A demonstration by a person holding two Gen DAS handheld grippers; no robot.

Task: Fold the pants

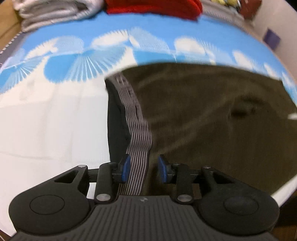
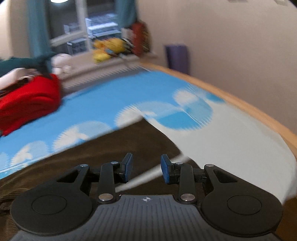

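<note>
Pants spread flat on bed, waistband exposed, no fold visible. Left tool apart astride waistband; right tool apart over drawstring. Folding seemingly all ahead.

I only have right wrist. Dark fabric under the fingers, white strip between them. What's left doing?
Observer: The left gripper is open, with the pants' striped grey waistband running between its fingers.
Operator: Clamped on it?
Observer: No. There is a gap from each blue pad to the band.
Operator: Anything else on the bed I can't see?
Observer: A folded grey-white pile sits left of the red garment, at the far edge of the blue-and-white sheet.
</note>
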